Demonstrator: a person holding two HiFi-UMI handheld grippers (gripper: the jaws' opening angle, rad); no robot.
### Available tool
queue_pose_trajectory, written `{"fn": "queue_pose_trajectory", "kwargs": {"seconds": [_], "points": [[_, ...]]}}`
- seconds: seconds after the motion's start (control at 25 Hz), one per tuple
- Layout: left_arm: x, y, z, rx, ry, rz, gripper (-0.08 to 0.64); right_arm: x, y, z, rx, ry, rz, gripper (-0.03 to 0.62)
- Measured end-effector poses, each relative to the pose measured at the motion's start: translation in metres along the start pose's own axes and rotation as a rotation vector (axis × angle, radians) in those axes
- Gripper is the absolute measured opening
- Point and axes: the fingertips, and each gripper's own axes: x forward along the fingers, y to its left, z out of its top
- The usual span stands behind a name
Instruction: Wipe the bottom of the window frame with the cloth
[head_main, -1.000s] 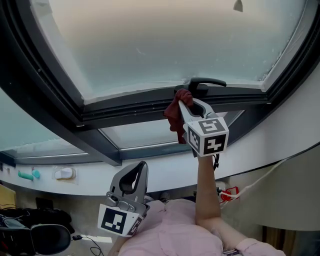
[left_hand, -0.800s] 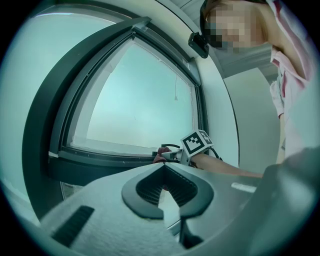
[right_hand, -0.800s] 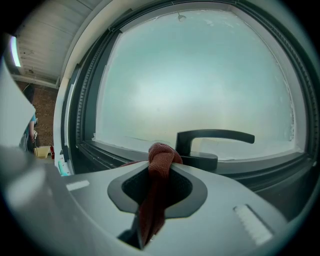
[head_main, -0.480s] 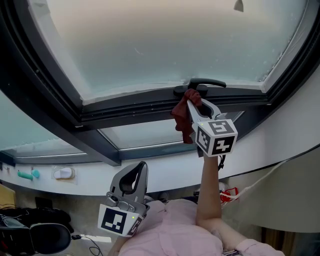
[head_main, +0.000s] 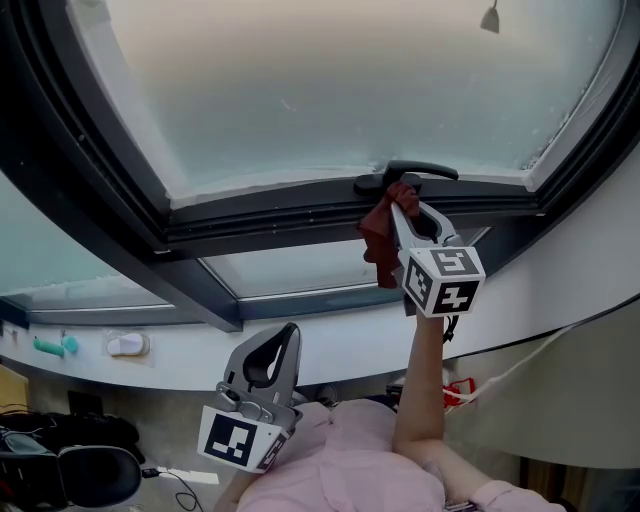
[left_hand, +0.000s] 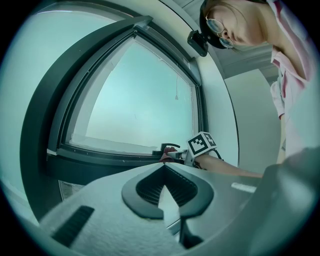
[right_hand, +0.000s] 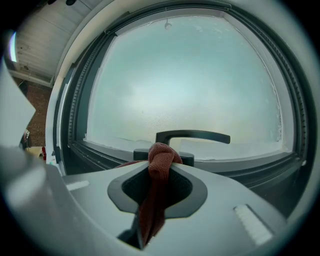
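A dark red cloth (head_main: 381, 232) is pinched in my right gripper (head_main: 408, 204), which is shut on it and raised to the dark bottom rail of the window frame (head_main: 270, 217). The bunched top of the cloth (right_hand: 160, 158) touches the rail just below the black window handle (right_hand: 193, 135), and the rest hangs down between the jaws. The handle (head_main: 418, 171) sits right behind the cloth in the head view. My left gripper (head_main: 287, 338) is held low near the person's chest, shut and empty. From the left gripper view, the right gripper's marker cube (left_hand: 202, 144) shows far off by the handle.
Frosted glass (head_main: 330, 80) fills the sash above the rail. A white sill (head_main: 180, 350) runs below, with a small white thing (head_main: 127, 345) and a teal thing (head_main: 52, 346) on it at left. Dark bags (head_main: 70, 460) and a cable (head_main: 530, 350) lie lower down.
My right gripper has slid to the right along the bottom rail with the cloth, ending under the handle. The left gripper has stayed where it was.
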Motion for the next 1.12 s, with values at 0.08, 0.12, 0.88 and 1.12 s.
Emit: {"fn": "queue_pose_trajectory", "kwargs": {"seconds": [0.08,0.12,0.88,1.12], "points": [[-0.004,0.003,0.001,-0.001,-0.005,0.004,0.0,0.001,0.0,0.0,-0.009,0.002,-0.008,0.067],[-0.006,0.005,0.001,-0.002,-0.007,0.006,0.0,0.001,0.001,0.0,-0.019,0.003,-0.015,0.067],[-0.077,0.053,0.018,-0.002,0.006,0.025,0.0,-0.013,0.235,0.053,-0.056,-0.313,0.274,0.064],[-0.109,0.078,0.022,0.01,-0.004,0.068,0.0,0.01,0.313,0.041,-0.071,-0.27,0.387,0.065]]}}
